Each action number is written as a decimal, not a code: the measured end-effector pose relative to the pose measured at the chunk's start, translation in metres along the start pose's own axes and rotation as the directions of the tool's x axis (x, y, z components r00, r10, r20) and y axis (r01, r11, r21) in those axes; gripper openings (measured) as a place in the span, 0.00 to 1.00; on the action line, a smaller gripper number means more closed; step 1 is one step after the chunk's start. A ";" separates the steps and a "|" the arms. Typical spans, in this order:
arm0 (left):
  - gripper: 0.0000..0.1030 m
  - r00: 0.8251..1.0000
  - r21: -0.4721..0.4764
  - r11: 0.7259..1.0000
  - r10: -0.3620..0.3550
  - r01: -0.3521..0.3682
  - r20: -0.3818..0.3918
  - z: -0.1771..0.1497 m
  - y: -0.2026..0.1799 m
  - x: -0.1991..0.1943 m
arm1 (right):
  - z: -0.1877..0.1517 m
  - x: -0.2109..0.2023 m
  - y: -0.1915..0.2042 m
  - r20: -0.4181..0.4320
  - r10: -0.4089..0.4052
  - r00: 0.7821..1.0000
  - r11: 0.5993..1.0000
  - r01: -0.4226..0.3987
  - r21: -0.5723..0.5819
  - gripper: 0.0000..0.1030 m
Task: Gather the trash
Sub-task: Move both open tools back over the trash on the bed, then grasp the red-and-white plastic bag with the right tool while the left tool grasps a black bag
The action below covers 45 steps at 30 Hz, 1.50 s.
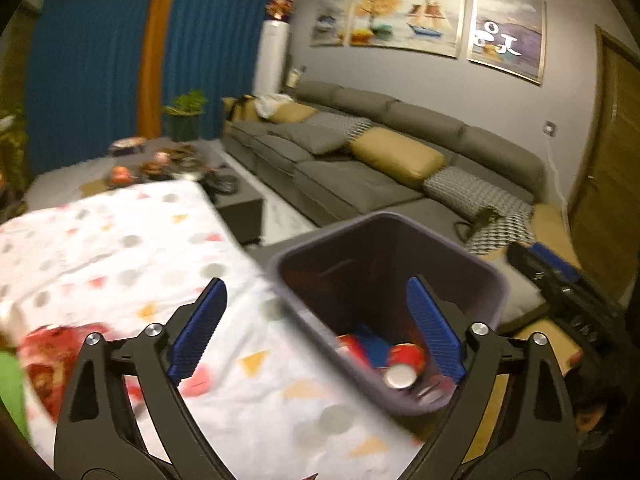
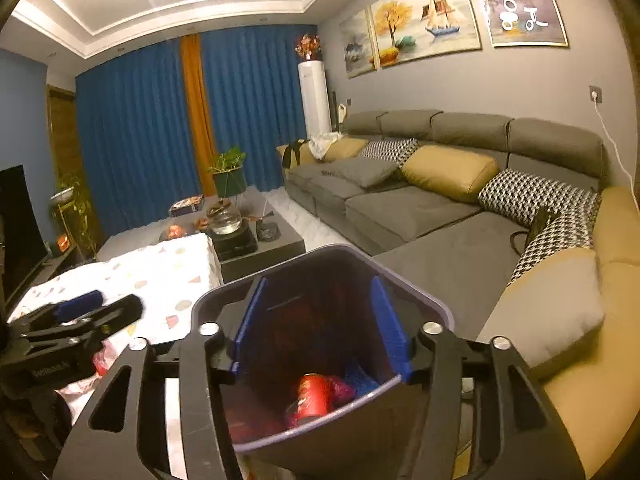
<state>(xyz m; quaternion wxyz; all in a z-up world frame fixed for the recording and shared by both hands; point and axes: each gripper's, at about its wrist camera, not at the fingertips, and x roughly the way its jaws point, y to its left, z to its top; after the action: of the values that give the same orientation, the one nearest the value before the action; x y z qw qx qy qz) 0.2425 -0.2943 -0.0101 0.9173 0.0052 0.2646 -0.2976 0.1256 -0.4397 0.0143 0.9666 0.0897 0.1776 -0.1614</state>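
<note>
Both tools, left (image 1: 316,328) and right (image 2: 320,324), are spread empty over the bin (image 2: 416,304); light, dentable cans (image 2: 310,398) inside are best gripped mid-body.

Dark grey bin (image 2: 320,280), square-ish with rounded corners, open top, upright, standing just beside the edge of my table and in front of the sofa. Inside at the bottom: a red can (image 2: 310,398) lying on its side, silver end showing in my left view (image 1: 402,364). Next to it, a crumpled red-pink wrapper (image 2: 342,390) and something blue (image 2: 362,378), touching the can; can't tell what the blue piece is. Another red can or packet (image 1: 352,348) lies against the near wall, blurred. Still on the table: red-and-white crumpled packaging (image 1: 56,356) near the corner, blurred, lying flat.
</note>
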 end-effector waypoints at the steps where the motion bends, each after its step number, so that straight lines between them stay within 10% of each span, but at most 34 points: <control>1: 0.89 1.000 -0.010 1.000 0.027 -0.027 0.010 -0.004 0.007 -0.009 | -0.001 -0.004 0.001 0.008 0.002 1.000 1.000 -0.002 0.006 0.66; 10: 0.92 0.968 -0.111 0.964 0.247 -0.242 0.030 -0.043 0.070 -0.086 | -0.027 -0.033 0.045 -0.010 0.085 0.996 0.996 -0.085 -0.032 0.73; 27: 0.92 0.817 -0.249 0.795 0.576 -0.553 0.023 -0.120 0.185 -0.222 | -0.067 -0.060 0.181 -0.089 0.321 0.943 0.934 -0.331 -0.133 0.74; 45: 0.87 0.830 -0.276 0.795 0.557 -0.540 -0.021 -0.138 0.232 -0.225 | -0.099 -0.043 0.254 -0.164 0.347 0.924 0.905 -0.375 -0.199 0.74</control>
<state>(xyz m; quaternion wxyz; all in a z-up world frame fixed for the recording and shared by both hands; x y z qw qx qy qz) 0.1496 0.0422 -0.0535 0.9635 -0.0527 0.2616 0.0200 0.1437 -0.1682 -0.0312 0.9706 0.0200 0.2350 0.0478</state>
